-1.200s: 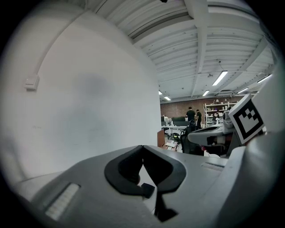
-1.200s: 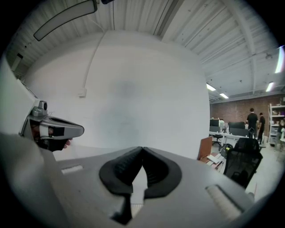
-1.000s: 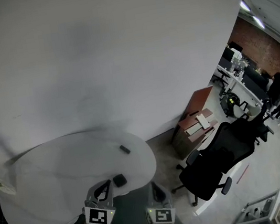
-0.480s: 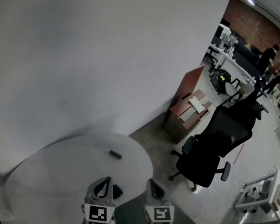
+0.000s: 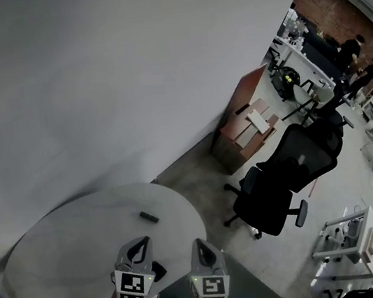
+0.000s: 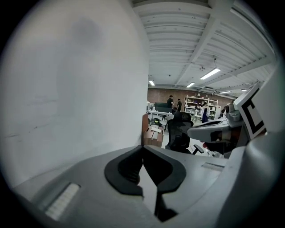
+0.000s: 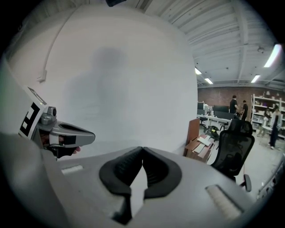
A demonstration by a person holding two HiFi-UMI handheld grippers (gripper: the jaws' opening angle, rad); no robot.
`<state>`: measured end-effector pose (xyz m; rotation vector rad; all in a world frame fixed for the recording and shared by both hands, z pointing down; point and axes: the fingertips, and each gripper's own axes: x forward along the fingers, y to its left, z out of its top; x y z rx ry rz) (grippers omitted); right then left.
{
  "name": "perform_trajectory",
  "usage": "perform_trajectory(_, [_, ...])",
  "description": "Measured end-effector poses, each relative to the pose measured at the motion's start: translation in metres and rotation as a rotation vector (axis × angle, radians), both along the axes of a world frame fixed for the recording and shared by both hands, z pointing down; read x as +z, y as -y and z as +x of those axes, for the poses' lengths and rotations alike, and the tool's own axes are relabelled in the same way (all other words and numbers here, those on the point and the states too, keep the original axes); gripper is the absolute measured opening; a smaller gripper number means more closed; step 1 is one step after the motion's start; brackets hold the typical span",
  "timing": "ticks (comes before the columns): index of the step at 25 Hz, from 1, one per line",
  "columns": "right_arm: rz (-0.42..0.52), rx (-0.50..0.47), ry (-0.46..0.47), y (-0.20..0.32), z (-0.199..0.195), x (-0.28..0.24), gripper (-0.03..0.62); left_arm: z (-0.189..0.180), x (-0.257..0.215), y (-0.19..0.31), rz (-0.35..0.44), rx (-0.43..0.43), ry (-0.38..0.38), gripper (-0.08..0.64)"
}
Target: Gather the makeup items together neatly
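Left tongs (image 5: pixel 139 245), right tongs (image 5: pixel 200 245) both closed, empty. Dark stick (image 5: pixel 149 217), lower left on table (image 5: pixel 55 251): likely light, stiff, slippery; I'd pinch mid-length.

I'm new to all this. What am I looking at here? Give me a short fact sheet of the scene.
Surface: round white table
On it: small dark oblong makeup item
Left gripper: closed, holding nothing, over the table's near edge
Right gripper: closed, holding nothing, just off the table
Nearby: black office chair; brown wooden cabinet
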<state>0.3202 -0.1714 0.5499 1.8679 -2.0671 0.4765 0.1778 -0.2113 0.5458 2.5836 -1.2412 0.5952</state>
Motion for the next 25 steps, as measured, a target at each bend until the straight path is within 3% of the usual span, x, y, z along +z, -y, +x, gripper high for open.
perform_trajectory(5, [-0.028,0.03,-0.003,0.016,0.004,0.021,0.005,0.006,0.038,0.022,-0.08,0.031,-0.002,0.041])
perform_trajectory(10, [-0.062,0.043,-0.007,0.026,0.003,0.032,0.005,0.012,0.078,0.04,-0.182,0.061,0.0,0.29])
perform_trajectory(14, [-0.097,0.06,-0.019,0.026,0.004,0.044,0.005,0.012,0.106,0.058,-0.201,0.043,0.05,0.37])
perform_trajectory(17, [-0.116,0.066,-0.028,0.026,0.008,0.054,0.005,0.015,0.134,0.066,-0.224,0.044,0.11,0.405])
perform_trajectory(25, [-0.153,0.09,-0.042,0.02,0.021,0.07,0.005,0.022,0.162,0.073,-0.246,0.03,0.168,0.408])
